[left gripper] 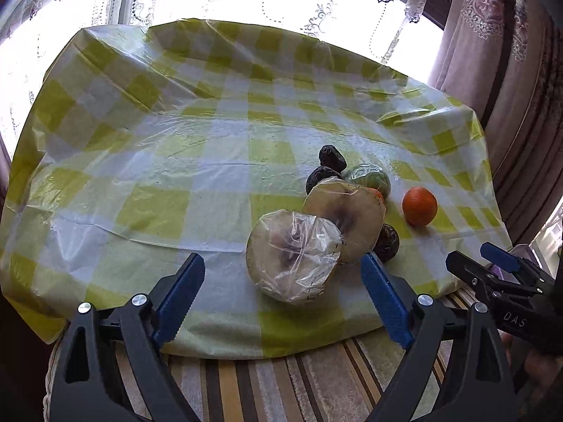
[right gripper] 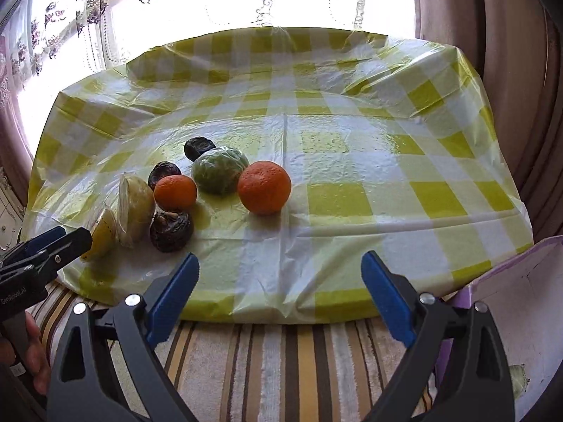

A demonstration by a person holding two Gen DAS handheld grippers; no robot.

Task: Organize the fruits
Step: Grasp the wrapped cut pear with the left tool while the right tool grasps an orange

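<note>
From the left wrist I see my left gripper (left gripper: 283,274) spread wide, holding nothing, just short of two wrapped apple halves (left gripper: 293,255) on the checked tablecloth (left gripper: 140,176). From the right wrist, my right gripper (right gripper: 280,274) gapes empty too; the nearest orange (right gripper: 264,187) sits beyond, beside a wrapped green fruit (right gripper: 220,168).

Small orange (left gripper: 377,194) mostly hidden behind wrapped halves, perhaps touching.
</note>
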